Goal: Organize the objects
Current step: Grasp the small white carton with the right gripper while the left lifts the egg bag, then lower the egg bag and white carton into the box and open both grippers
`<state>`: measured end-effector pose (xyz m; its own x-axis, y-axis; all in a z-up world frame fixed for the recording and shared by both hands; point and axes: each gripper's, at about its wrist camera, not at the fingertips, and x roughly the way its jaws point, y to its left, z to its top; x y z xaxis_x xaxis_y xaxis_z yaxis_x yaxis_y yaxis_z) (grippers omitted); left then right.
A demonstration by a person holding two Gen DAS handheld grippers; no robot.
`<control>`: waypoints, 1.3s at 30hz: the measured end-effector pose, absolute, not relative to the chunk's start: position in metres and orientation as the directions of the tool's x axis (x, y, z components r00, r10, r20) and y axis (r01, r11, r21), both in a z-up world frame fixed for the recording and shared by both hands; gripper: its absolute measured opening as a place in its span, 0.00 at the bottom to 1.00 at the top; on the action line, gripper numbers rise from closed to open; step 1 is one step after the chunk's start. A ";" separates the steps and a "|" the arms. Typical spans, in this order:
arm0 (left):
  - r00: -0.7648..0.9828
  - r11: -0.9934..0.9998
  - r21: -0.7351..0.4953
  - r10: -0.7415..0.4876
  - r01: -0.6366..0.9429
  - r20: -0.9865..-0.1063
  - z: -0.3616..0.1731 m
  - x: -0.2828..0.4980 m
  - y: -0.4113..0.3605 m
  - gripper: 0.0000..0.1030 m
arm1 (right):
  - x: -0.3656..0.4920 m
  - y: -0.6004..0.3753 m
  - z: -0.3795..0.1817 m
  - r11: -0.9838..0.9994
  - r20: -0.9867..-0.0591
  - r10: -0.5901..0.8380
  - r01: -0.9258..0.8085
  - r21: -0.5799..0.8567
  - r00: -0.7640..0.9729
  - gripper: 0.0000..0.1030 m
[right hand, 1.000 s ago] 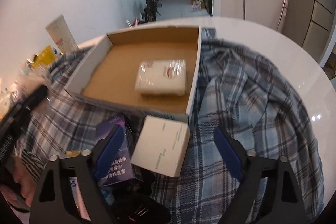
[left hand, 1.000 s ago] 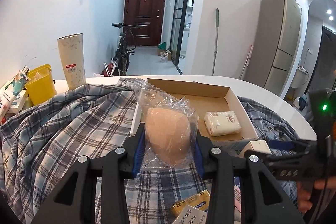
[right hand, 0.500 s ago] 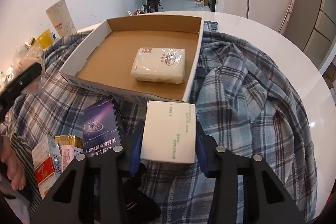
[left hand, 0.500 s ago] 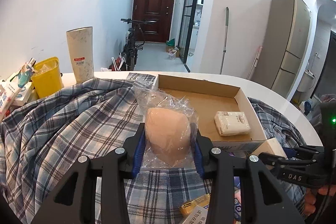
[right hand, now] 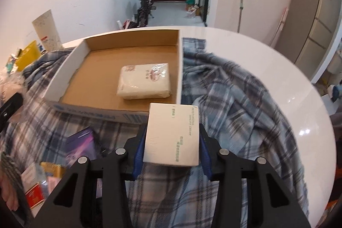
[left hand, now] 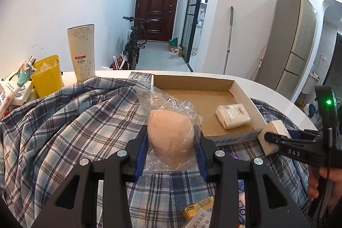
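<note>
The left gripper [left hand: 171,142] was clamped on a peach-coloured item in a clear plastic bag [left hand: 171,136], just in front of the open cardboard box [right hand: 64,76] on the plaid cloth [left hand: 70,131]. The right gripper [right hand: 172,142] gripped a white carton [right hand: 172,134] at that box's near edge. A wrapped tissue pack [right hand: 145,80] lay inside the box.
</note>
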<state>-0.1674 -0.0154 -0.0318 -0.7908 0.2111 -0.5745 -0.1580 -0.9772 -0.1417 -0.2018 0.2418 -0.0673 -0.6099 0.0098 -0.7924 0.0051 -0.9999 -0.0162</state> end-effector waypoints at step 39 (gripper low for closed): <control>-0.747 -0.984 -0.045 0.161 -0.174 -0.645 0.006 -0.278 0.016 0.41 | -0.281 0.216 0.030 -0.993 -0.622 -0.120 0.086 0.086 -0.774 0.41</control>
<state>-0.2776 0.0155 0.0057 -0.7467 0.1613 -0.6453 -0.1739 -0.9837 -0.0447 -0.2810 0.2157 0.0297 -0.7736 -0.1205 -0.6222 0.0857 -0.9926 0.0857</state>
